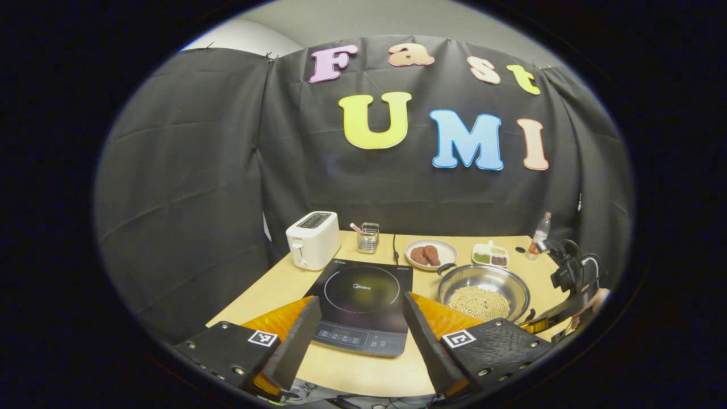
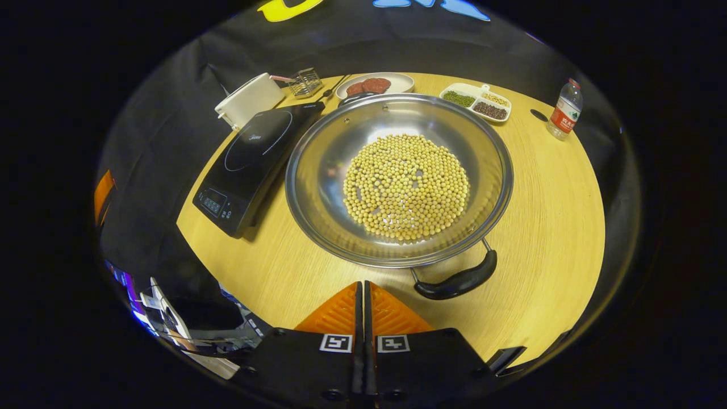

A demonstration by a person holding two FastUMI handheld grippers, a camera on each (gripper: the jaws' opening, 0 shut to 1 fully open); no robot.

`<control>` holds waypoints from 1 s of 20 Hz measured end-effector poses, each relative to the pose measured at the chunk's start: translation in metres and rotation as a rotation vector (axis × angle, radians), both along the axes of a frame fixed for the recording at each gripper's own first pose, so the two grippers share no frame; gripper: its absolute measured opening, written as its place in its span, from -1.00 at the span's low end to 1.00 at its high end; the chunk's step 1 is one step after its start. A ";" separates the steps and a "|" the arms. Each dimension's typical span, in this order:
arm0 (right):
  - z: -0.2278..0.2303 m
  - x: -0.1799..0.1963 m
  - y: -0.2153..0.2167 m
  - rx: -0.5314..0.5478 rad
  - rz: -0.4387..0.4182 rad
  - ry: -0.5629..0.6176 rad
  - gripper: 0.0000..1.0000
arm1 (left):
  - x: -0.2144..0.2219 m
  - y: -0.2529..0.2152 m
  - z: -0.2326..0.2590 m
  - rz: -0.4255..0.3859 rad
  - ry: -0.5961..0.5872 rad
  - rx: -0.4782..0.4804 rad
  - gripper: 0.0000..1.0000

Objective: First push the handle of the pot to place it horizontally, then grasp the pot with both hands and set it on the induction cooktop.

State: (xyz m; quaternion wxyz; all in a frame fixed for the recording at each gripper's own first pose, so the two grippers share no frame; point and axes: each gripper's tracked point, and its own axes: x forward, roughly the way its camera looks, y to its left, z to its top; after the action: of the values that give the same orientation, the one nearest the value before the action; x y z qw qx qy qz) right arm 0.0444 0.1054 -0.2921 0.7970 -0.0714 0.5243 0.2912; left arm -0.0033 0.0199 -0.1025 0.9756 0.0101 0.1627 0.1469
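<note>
Stainless steel pot [image 2: 397, 176], wide and shallow, sits on the wooden table [image 2: 545, 227] just right of the induction cooktop [image 2: 250, 165], with a layer of pale beans [image 2: 406, 184] across its bottom. Its near black handle [image 2: 457, 281] lies at the front-right of the rim; a second handle [image 2: 355, 97] shows at the far-left rim. So the handle axis runs diagonally, not side to side: judged to be the push step, not yet done.

Doing it well: contact the near handle on its left end or flank and sweep it rightward so the pot pivots about its centre. Keep the push low and slow; the beans are loose, and a jolt could scatter them. Avoid nudging the pot against the cooktop edge.

Right gripper [image 2: 363, 295]: fingers pressed together, nothing between them, tips hovering over the table just short of the rim and left of the near handle. No contact seen.

Left gripper [image 1: 360, 318]: fingers spread wide, empty, held back from the table with the cooktop [image 1: 363, 301] framed between them; the pot [image 1: 483, 292] lies to its right
</note>
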 end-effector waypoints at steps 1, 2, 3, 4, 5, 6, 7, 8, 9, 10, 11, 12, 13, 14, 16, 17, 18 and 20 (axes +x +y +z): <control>-0.003 0.002 -0.001 -0.007 -0.001 0.002 -0.96 | 0.000 -0.001 0.001 0.003 0.002 0.003 0.78; -0.006 0.006 -0.003 -0.013 -0.005 0.002 -0.96 | 0.001 -0.003 0.001 0.005 0.004 0.005 0.78; -0.009 0.008 -0.004 -0.020 -0.008 -0.003 -0.96 | 0.002 -0.003 0.000 0.006 0.004 0.004 0.78; -0.012 0.012 -0.006 -0.033 -0.009 -0.010 -0.96 | 0.002 -0.006 -0.001 0.005 0.004 -0.003 0.78; -0.015 0.012 -0.009 -0.044 -0.009 -0.010 -0.96 | 0.002 -0.007 -0.001 0.007 0.006 -0.010 0.78; -0.016 0.013 -0.010 -0.046 -0.007 -0.006 -0.96 | 0.002 -0.007 -0.001 0.011 0.006 -0.014 0.78; -0.016 0.013 -0.009 -0.041 -0.007 -0.001 -0.96 | 0.003 -0.007 -0.001 0.015 0.006 -0.017 0.78; -0.016 0.013 -0.009 -0.036 -0.007 0.002 -0.96 | 0.003 -0.008 -0.002 0.017 0.007 -0.018 0.78; -0.016 0.013 -0.009 -0.034 -0.010 -0.001 -0.96 | 0.004 -0.009 -0.002 0.018 0.009 -0.018 0.78; -0.014 0.017 -0.010 -0.030 -0.017 -0.013 -0.96 | 0.005 -0.010 -0.004 0.018 0.012 -0.016 0.70; -0.014 0.017 -0.010 -0.028 -0.021 -0.015 -0.99 | 0.006 -0.011 -0.003 0.017 0.014 -0.012 0.70; -0.013 0.017 -0.012 -0.026 -0.024 -0.011 -0.96 | 0.007 -0.013 -0.003 0.016 0.013 -0.009 0.70; -0.014 0.017 -0.012 -0.025 -0.027 -0.010 -0.96 | 0.009 -0.014 -0.002 0.014 0.012 -0.009 0.70; -0.014 0.019 -0.014 -0.027 -0.029 -0.011 -0.96 | 0.012 -0.017 -0.003 0.011 0.010 -0.014 0.70; -0.015 0.025 -0.018 -0.033 -0.040 -0.013 -0.96 | 0.016 -0.022 -0.004 0.005 0.002 -0.040 0.78; -0.016 0.027 -0.020 -0.035 -0.046 -0.014 -0.96 | 0.019 -0.025 -0.006 0.000 -0.004 -0.057 0.79; -0.016 0.029 -0.022 -0.038 -0.048 -0.013 -0.96 | 0.021 -0.028 -0.007 -0.003 -0.009 -0.071 0.79; -0.016 0.034 -0.027 -0.049 -0.047 -0.021 -0.96 | 0.025 -0.033 -0.011 -0.004 -0.013 -0.095 0.78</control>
State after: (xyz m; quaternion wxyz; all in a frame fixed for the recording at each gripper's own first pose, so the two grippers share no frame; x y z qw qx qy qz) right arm 0.0779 0.0779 -0.3084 0.8071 -0.0816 0.5244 0.2586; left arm 0.0219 -0.0131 -0.1132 0.9764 -0.0369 0.1629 0.1369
